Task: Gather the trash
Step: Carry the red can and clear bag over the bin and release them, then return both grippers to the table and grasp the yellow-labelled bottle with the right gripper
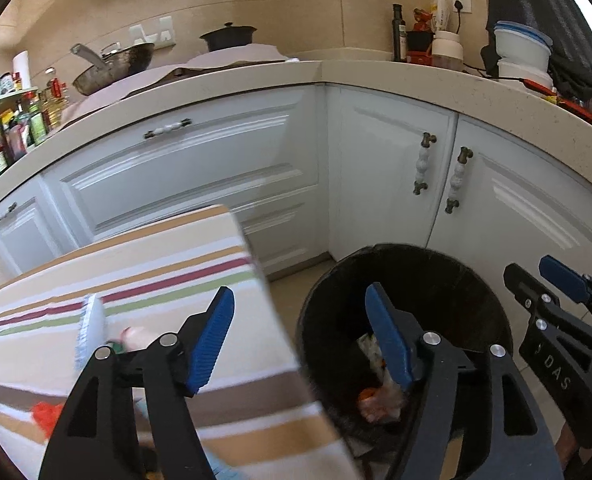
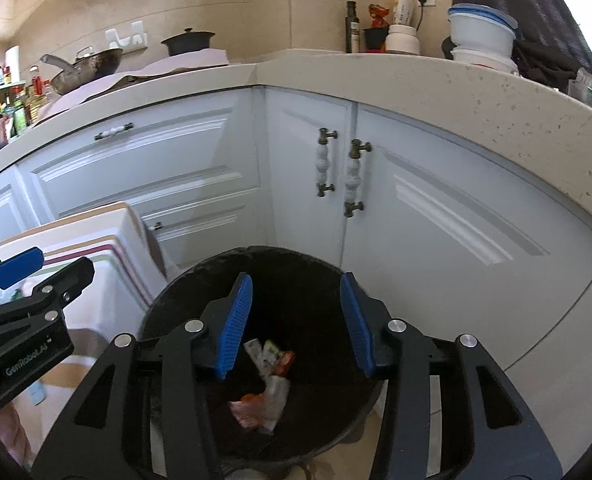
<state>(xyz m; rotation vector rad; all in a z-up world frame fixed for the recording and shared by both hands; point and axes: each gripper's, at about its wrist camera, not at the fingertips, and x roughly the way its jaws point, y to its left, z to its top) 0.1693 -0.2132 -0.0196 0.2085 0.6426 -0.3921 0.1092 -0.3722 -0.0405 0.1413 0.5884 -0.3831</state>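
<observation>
A black trash bin [image 1: 416, 252] [image 2: 199, 276] stands on the floor in the corner of the white cabinets. Crumpled wrappers [image 2: 267, 380] [image 1: 376, 400], white, green and orange, lie at its bottom. My right gripper [image 2: 296, 284] [image 1: 536, 280] hangs open above the bin's mouth, nothing between its blue pads. My left gripper [image 1: 299, 300] [image 2: 51, 266] is open too and holds nothing; it straddles the bin's left rim and the edge of a striped tablecloth [image 1: 155, 280] [image 2: 107, 248]. On the cloth lie a white-and-blue wrapper [image 1: 91, 324] and an orange scrap [image 1: 47, 416].
White cabinet doors [image 2: 436, 208] with knobbed handles stand right behind the bin. The beige countertop [image 1: 255, 80] carries a wok [image 1: 111, 68], a black pot [image 1: 227, 36], bottles and stacked white containers [image 1: 524, 52]. A rack of bottles [image 1: 11, 128] stands at the far left.
</observation>
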